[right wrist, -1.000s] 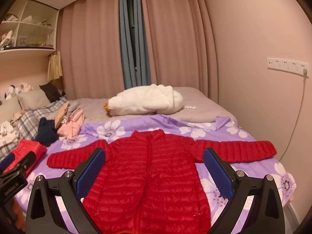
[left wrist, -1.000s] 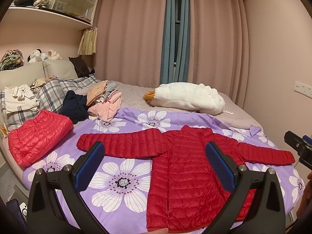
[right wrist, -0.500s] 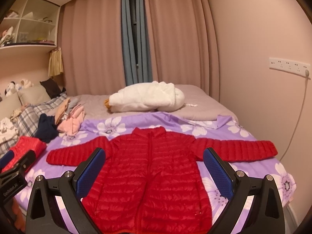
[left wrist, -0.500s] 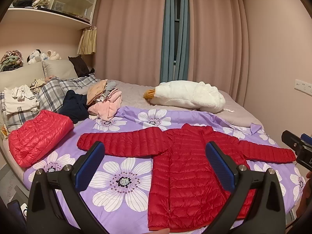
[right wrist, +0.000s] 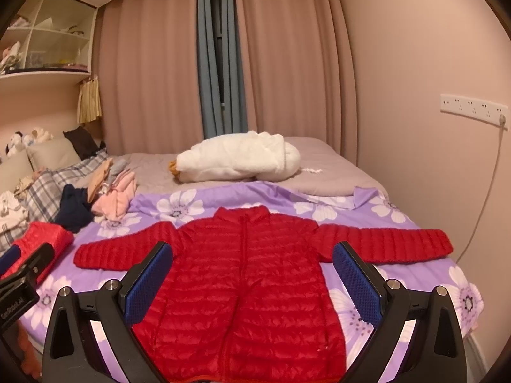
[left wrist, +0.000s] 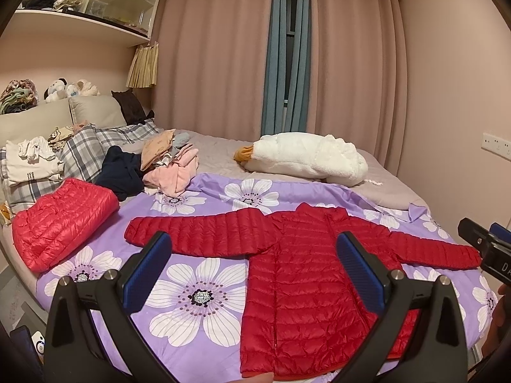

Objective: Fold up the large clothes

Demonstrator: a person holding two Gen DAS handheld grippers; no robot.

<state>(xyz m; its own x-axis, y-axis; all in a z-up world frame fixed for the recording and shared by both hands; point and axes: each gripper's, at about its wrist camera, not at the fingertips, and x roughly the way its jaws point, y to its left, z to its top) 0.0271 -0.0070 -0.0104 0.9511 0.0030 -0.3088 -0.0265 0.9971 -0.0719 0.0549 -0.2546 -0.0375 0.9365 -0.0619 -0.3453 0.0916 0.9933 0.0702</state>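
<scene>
Pink curtains point(right wrist: 287, 63) back a bed point(right wrist: 319, 159) under a purple flowered sheet point(left wrist: 198, 296). One red jacket point(right wrist: 242, 287) lies flat on the sheet at the near edge, front up, both sleeves spread wide. Far of it: one white plush point(right wrist: 236, 159). Left: one clothes heap point(left wrist: 169, 169), one folded red jacket point(left wrist: 64, 217), plaid pillows point(left wrist: 83, 153). Nothing lies on the flat jacket. Left gripper point(left wrist: 254, 271) and right gripper point(right wrist: 252, 274) both hang above the near edge, jaws spread wide, holding nothing. Since a second ago, both views sit slightly higher; the jacket has not moved.
</scene>
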